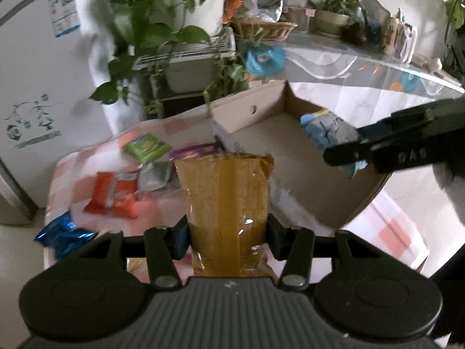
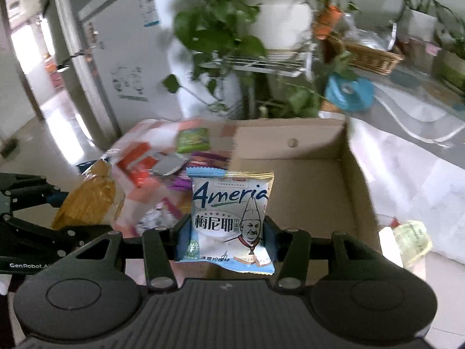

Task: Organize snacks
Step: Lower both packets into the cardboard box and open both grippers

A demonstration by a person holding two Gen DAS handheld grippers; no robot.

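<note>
My left gripper (image 1: 226, 232) is shut on a tall yellow-brown snack packet (image 1: 225, 195), held upright above the checked table. The right gripper (image 2: 225, 232) is shut on a light-blue and white snack packet (image 2: 231, 218) printed with a chef, held just over the near edge of the open cardboard box (image 2: 357, 192). In the left wrist view the right gripper (image 1: 348, 154) reaches in from the right with that blue packet (image 1: 328, 129) over the box (image 1: 241, 113). The left gripper's yellow packet (image 2: 87, 195) shows at the left of the right wrist view.
Loose snacks lie on the pink checked tablecloth (image 1: 72, 165): a red packet (image 1: 112, 195), a green one (image 1: 146, 147), a silver one (image 1: 154, 176), a purple one (image 1: 191, 152), a blue foil one (image 1: 62, 235). Behind stand a white fridge (image 1: 37, 67), potted plants (image 1: 174, 14) and a wicker basket (image 1: 264, 29).
</note>
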